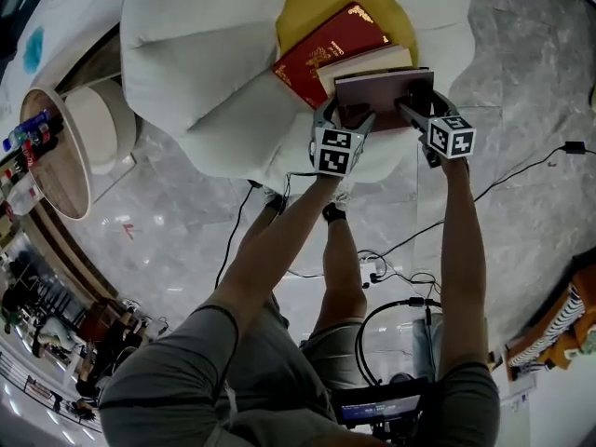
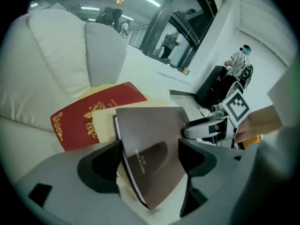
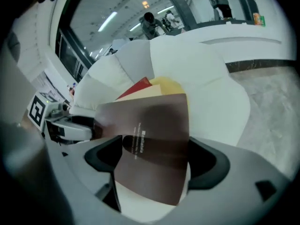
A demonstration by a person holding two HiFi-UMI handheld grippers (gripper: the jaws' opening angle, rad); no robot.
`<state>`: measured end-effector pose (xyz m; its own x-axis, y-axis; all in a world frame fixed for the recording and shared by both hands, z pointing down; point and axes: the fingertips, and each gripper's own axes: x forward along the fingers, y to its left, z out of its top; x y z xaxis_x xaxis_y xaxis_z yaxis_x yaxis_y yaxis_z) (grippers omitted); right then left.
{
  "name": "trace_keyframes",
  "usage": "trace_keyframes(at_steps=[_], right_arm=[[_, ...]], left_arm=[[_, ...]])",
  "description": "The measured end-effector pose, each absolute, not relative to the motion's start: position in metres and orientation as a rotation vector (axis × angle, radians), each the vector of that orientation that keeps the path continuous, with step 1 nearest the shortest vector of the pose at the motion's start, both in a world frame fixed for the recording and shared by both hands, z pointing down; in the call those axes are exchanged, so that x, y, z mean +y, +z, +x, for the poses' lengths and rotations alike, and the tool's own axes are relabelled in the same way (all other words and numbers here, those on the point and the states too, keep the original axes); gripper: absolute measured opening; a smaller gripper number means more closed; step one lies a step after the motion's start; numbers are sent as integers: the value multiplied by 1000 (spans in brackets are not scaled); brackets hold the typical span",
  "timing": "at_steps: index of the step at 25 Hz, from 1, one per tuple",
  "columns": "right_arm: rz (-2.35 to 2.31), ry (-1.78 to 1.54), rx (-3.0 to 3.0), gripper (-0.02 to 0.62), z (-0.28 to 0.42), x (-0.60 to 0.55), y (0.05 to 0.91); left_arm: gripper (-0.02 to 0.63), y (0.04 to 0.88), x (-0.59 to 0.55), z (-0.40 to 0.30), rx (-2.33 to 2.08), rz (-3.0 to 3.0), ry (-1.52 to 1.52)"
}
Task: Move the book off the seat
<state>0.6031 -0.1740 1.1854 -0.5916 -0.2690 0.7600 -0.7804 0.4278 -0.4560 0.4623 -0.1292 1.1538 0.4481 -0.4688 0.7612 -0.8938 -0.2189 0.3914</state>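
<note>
A thin brown book (image 1: 382,96) lies on top of a cream book (image 1: 368,63) and a red book (image 1: 326,54), all on the yellow cushion (image 1: 307,3) of a white armchair (image 1: 205,63). My left gripper (image 1: 346,117) hangs over the brown book's near left edge and my right gripper (image 1: 421,110) over its near right corner. In the left gripper view the brown book (image 2: 150,125) lies between the wide-open jaws of the left gripper (image 2: 149,149), with no pad pressing on it. In the right gripper view the right gripper (image 3: 154,144) likewise straddles the brown book (image 3: 154,121), jaws open.
A round wooden side table (image 1: 56,156) with small bottles stands left of the armchair. Black cables (image 1: 391,250) trail over the marble floor by the person's legs. The armchair's white arms and back rise on both sides of the books.
</note>
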Motion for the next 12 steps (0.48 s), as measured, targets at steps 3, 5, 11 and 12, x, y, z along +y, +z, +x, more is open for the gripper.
trace_keyframes(at_steps=[3,5,11,12], right_arm=[[886,1076,-2072,408,600,-172,1186],[898,1086,-2062,408,601,-168,1187],[922,1118,-2043,408,602,-159,1180],[923,1126,-2050,408,599,-156,1176]], left_arm=[[402,1154,-134,463,-1201,1855,653],[419,1155,-132,466,-1211,1843,655],[423,1153,-132,464,-1192,1815,675],[423,1153,-133,461,-1193,1812,671]])
